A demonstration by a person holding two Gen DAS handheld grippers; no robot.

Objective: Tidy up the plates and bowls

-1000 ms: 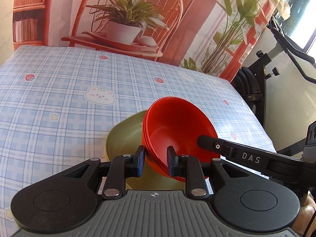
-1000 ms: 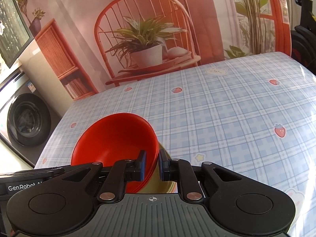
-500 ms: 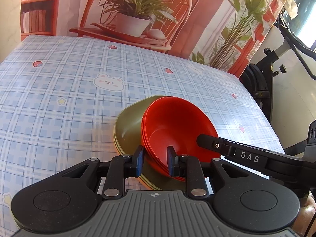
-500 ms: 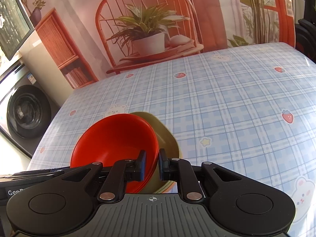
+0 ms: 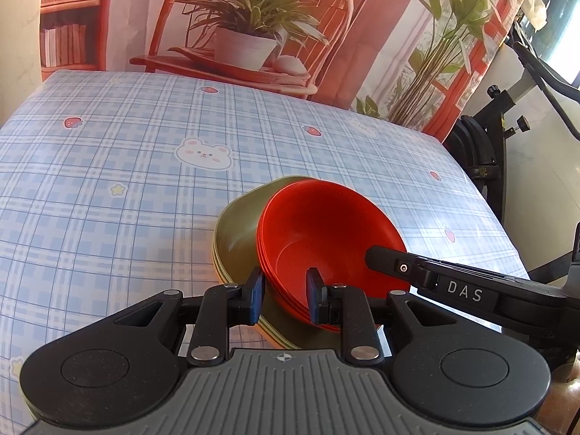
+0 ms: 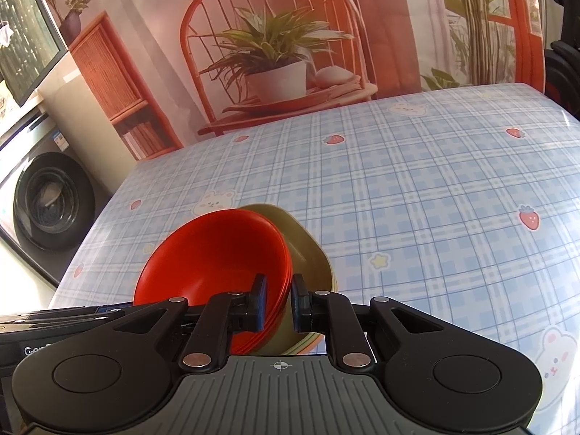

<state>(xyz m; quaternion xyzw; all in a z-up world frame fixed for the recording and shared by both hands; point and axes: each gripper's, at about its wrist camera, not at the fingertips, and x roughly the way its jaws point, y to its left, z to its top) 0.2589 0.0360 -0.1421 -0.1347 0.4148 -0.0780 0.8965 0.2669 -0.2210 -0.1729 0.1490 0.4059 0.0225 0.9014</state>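
A nested stack of red bowls [image 5: 326, 239] sits tilted on top of a stack of olive-green plates [image 5: 235, 239], and the whole pile lies near the front edge of the table [image 5: 108, 181], which is covered in a blue plaid cloth printed with bears and strawberries.

The left gripper [image 5: 284, 295] has its fingers clamped across the near-left rim of the red bowls: one finger [image 5: 255, 295] stands outside the wall, over the green plates, the other [image 5: 314, 295] inside the bowl. The right gripper [image 6: 278, 304] does the same on the opposite rim, with one finger [image 6: 259, 302] inside the red bowls [image 6: 217, 253] and the other [image 6: 300, 306] outside, between the bowl wall and the olive-green plates [image 6: 308, 250]. In the left wrist view its black body reaches in from the right across the bowl.

Pinching the rim from two sides looks like a choice made for control: several nested bowls would slip or fan apart under a single one-sided grip, and two opposing holds let the stack be carried level. The bowls lean toward the far left of the plates instead of sitting centred (the rim overhangs the plate edge on the left), so the likely step in hand is seating them squarely on the plates. The risk is that the lower bowls slide free if either pinch catches only the top rims.
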